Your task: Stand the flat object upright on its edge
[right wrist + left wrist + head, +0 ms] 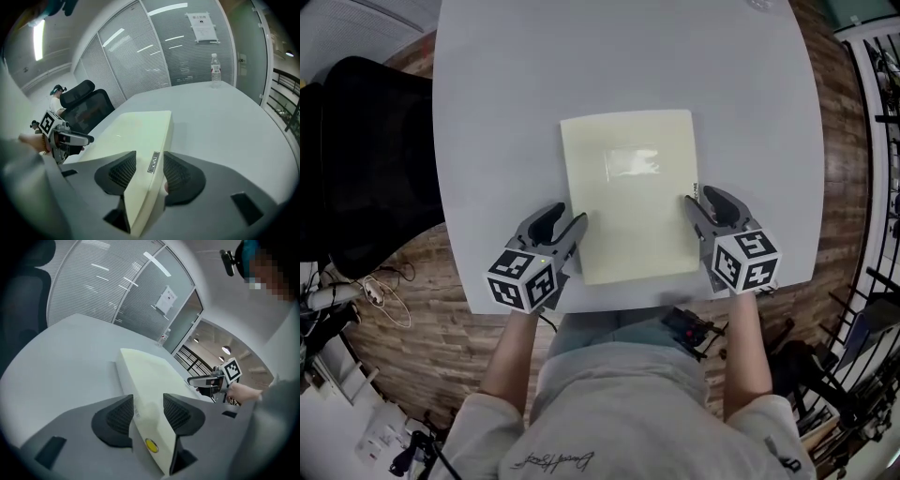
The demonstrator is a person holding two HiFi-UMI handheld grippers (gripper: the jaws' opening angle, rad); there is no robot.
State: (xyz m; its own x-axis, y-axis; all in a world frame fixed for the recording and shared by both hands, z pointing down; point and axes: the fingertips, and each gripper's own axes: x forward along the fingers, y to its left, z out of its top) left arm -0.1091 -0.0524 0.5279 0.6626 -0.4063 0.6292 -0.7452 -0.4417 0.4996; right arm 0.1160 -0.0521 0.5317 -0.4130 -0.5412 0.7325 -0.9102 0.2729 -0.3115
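Both open: left gripper (pixel 568 217) and right gripper (pixel 704 199), each straddling a side edge of the pale-yellow flat case (pixel 628 202) near its front corners. Case lies flat on the worktop (pixel 487 131); judged light, stiff, smooth, apt to slip; pinch both side edges. Contents and pad contact unclear. Water bottle (pixel 215 69) stands beyond the case.

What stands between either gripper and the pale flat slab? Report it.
Nothing visible does. The slab lies flat on the table, and the left gripper and the right gripper each have one side edge of it between their open jaws.
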